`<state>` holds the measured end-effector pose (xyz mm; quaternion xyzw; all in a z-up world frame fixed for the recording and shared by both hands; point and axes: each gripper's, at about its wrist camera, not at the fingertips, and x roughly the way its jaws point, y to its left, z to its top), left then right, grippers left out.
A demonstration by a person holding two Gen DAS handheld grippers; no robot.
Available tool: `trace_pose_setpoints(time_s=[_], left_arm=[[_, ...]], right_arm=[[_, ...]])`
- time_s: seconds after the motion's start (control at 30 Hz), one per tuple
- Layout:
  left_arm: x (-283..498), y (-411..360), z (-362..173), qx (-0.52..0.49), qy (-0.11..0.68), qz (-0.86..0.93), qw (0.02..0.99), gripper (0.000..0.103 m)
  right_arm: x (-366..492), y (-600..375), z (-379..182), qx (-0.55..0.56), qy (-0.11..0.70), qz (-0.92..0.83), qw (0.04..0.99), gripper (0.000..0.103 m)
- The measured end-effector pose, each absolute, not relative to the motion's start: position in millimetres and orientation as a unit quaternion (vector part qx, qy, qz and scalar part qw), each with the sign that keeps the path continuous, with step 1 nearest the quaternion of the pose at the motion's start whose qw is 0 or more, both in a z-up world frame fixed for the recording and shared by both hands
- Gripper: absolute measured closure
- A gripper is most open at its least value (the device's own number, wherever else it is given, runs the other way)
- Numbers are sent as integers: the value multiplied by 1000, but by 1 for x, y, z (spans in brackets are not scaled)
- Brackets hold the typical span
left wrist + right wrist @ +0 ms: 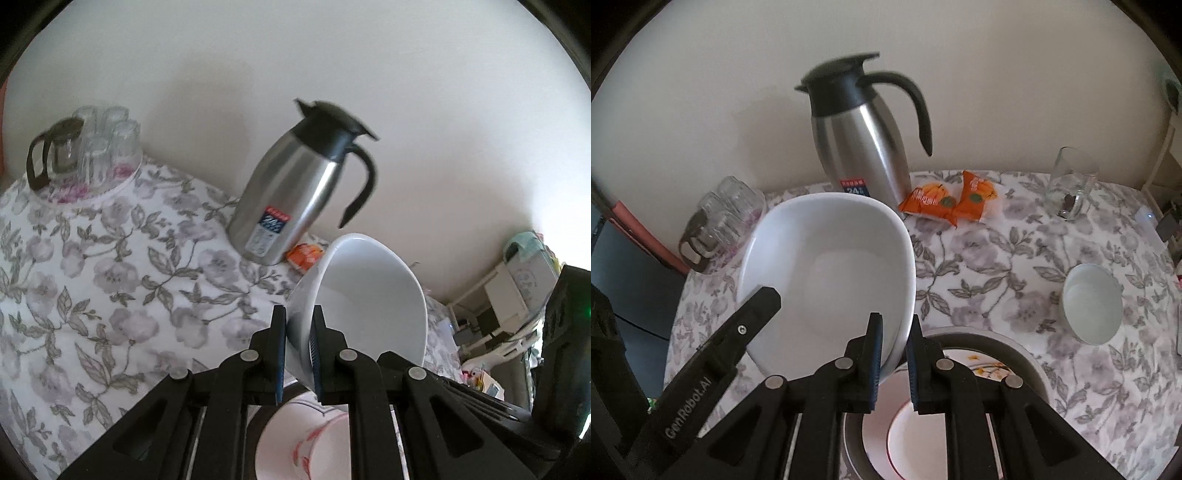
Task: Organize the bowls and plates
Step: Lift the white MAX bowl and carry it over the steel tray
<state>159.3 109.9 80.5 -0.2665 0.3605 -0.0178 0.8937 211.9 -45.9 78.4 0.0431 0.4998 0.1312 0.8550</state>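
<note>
- Left wrist view: the left gripper (299, 347) is clenched on the rim of a white bowl (369, 295), one finger inside the wall, one outside. The bowl is tilted, clear of the table, and empty.
- Below the fingers shows a plate (306, 443) with a red pattern, nothing on it.
- On the floral cloth (92, 277) stand a steel jug (288, 192) and, far left, a round tray (122, 181) holding upturned glasses (110, 140) and a glass pot (59, 151).
- Right wrist view: the right gripper (894, 354) is clenched on the same bowl's opposite rim; the left gripper's finger crosses the bowl's other edge.
- Under the bowl a grey basin (1027, 362) holds stacked plates.
- A small bowl (1091, 302), empty, sits right of the basin, apart from it.
- Orange packets (953, 199) lie beside the jug; a glass pitcher (1071, 184) further right holds a few dark bits.
</note>
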Motion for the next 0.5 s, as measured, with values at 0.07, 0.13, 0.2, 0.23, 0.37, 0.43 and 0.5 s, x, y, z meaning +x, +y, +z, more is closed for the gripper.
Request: trace_pose_setpoints(time_s=[0.07, 0.13, 0.2, 0.23, 0.37, 0.43, 0.5], left_arm=[[153, 103, 91, -253, 354, -21, 900, 90], [147, 96, 100, -243, 349, -24, 905, 90], [140, 90, 106, -236, 346, -26, 908, 90], [136, 87, 109, -234, 345, -28, 908, 90], [122, 77, 118, -229, 339, -32, 912, 90], [114, 72, 121, -225, 335, -31, 915, 90], [107, 67, 124, -218, 332, -29, 917, 90]], right_arm=[[203, -55, 84, 57, 496, 137, 856, 89], [196, -62, 89, 64, 490, 142, 858, 89], [189, -69, 94, 65, 483, 143, 861, 89], [186, -72, 97, 65, 480, 143, 863, 89], [168, -83, 108, 59, 462, 146, 873, 89], [160, -88, 111, 54, 455, 149, 876, 89], [154, -89, 112, 50, 453, 148, 878, 89]])
